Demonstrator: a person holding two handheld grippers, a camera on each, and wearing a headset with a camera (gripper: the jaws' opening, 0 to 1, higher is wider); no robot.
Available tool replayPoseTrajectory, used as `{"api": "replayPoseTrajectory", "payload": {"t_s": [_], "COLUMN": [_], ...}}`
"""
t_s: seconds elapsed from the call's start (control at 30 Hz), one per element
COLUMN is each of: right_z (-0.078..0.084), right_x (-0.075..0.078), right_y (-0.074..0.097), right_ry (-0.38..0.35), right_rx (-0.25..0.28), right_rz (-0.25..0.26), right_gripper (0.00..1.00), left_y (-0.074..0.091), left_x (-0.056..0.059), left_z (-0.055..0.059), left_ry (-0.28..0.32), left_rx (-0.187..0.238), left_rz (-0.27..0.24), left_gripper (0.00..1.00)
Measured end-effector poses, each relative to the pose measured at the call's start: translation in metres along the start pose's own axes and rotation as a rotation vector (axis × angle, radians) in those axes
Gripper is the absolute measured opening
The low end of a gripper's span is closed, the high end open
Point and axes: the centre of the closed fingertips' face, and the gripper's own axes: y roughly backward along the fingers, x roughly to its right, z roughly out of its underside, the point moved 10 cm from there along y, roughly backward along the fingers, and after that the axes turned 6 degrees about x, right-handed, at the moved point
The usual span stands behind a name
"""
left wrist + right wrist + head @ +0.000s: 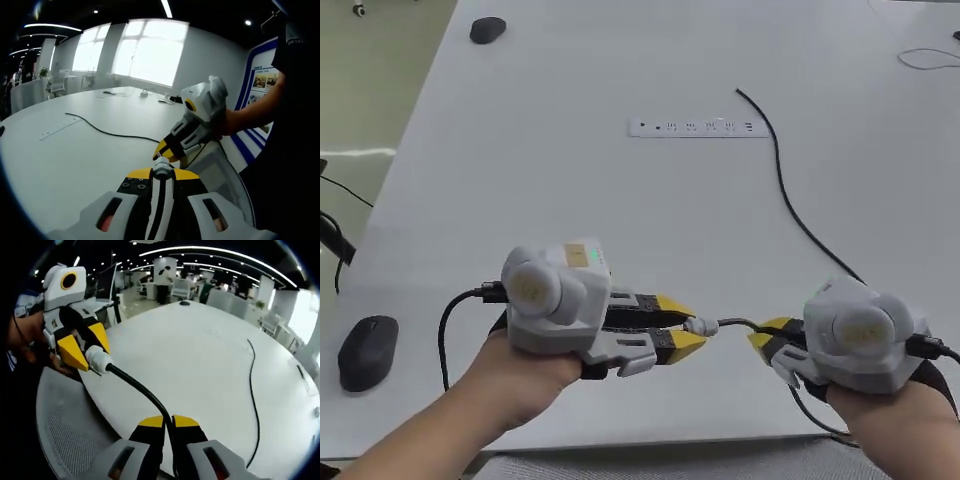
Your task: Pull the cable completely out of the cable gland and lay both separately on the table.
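My left gripper [688,330] is shut on a small white cable gland [699,326], which shows between its yellow tips [161,168] and again in the right gripper view [98,360]. A black cable [137,386] runs out of the gland to my right gripper [763,340], whose yellow-tipped jaws [168,421] are shut on it. Both grippers hover above the near edge of the white table [620,200], a short gap apart. Past the right gripper the cable [790,205] trails across the table to the far side.
A white power strip [698,127] lies mid-table beyond the grippers. One black mouse [367,351] sits near the left edge, another [487,29] at the far left. A grey mesh chair back [65,435] stands below the table edge.
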Motion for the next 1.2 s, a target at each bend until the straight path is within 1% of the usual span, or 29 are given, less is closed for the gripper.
{"api": "replayPoseTrajectory", "payload": {"t_s": [0.03,0.07,0.1,0.13,0.17,0.2,0.27,0.3,0.37,0.4,0.43,0.47,0.53,0.6,0.67,0.8,0.83,0.87,0.97,1.0,1.1,1.2], "right_z": [0.002,0.005,0.009,0.013,0.014,0.018,0.021,0.024,0.028,0.029,0.029,0.029,0.028,0.027,0.027,0.028,0.028,0.027,0.026,0.026,0.024,0.023], "right_x": [0.001,0.002,0.004,0.005,0.007,0.009,0.012,0.013,0.016,0.016,0.014,0.014,0.012,0.011,0.009,0.008,0.007,0.008,0.007,0.007,0.005,0.002], "right_y": [-0.001,-0.002,-0.003,-0.004,-0.004,-0.006,-0.007,-0.008,-0.011,-0.012,-0.013,-0.013,-0.013,-0.013,-0.012,-0.01,-0.008,-0.007,-0.005,-0.004,-0.002,-0.001], "right_ry": [-0.012,-0.042,-0.091,-0.136,-0.158,-0.199,-0.27,-0.326,-0.344,-0.359,-0.396,-0.401,-0.378,-0.326,-0.304,-0.301,-0.294,-0.279,-0.257,-0.24,-0.201,-0.177], "right_rx": [0.0,-0.013,-0.026,-0.026,-0.029,-0.036,-0.033,-0.035,-0.045,-0.051,-0.051,-0.05,-0.05,-0.045,-0.045,-0.036,-0.028,-0.013,-0.005,0.002,0.015,0.022], "right_rz": [0.002,0.007,0.014,0.015,0.019,0.018,0.016,0.016,0.02,0.019,0.008,0.009,0.01,0.011,0.005,-0.015,-0.012,-0.007,-0.015,-0.019,-0.019,-0.034], "right_gripper": [0.0,0.0,0.0,0.0,0.0,0.0,0.0,0.0,0.0,0.0,0.0,0.0,0.01,0.01,0.01,0.01,0.02,0.02,0.02,0.02,0.03,0.04], "left_y": [0.0,0.0,0.0,0.001,0.001,0.001,0.001,0.002,0.003,0.003,0.003,0.003,0.004,0.006,0.007,0.01,0.011,0.011,0.014,0.015,0.016,0.016], "left_x": [0.0,-0.001,-0.001,-0.001,0.0,0.0,0.0,0.0,0.001,0.001,0.001,0.001,0.001,-0.001,-0.002,-0.002,-0.002,-0.003,-0.004,-0.005,-0.004,-0.005], "left_z": [0.0,0.0,0.0,0.0,0.0,0.0,0.0,0.0,0.0,0.0,0.0,0.0,0.002,0.003,0.004,0.004,0.004,0.004,0.004,0.004,0.003,0.003], "left_ry": [-0.001,0.0,0.003,0.004,0.006,0.007,0.006,0.006,0.009,0.009,0.01,0.009,0.011,0.014,0.023,0.031,0.03,0.028,0.023,0.021,0.028,0.034], "left_rx": [-0.002,-0.003,-0.002,0.0,0.003,0.003,0.003,0.004,0.009,0.01,0.009,0.005,0.005,0.005,0.004,0.006,0.005,0.002,-0.007,-0.009,-0.003,-0.003], "left_rz": [0.001,0.001,0.003,0.005,0.007,0.008,0.008,0.008,0.006,0.007,0.009,0.009,0.009,0.004,0.0,-0.003,-0.002,-0.002,-0.004,-0.006,-0.005,-0.007], "left_gripper": [0.14,0.14,0.14,0.14,0.14,0.14,0.14,0.14,0.14,0.14,0.15,0.15,0.15,0.15,0.15,0.15,0.15,0.15,0.15,0.15,0.15,0.15]}}
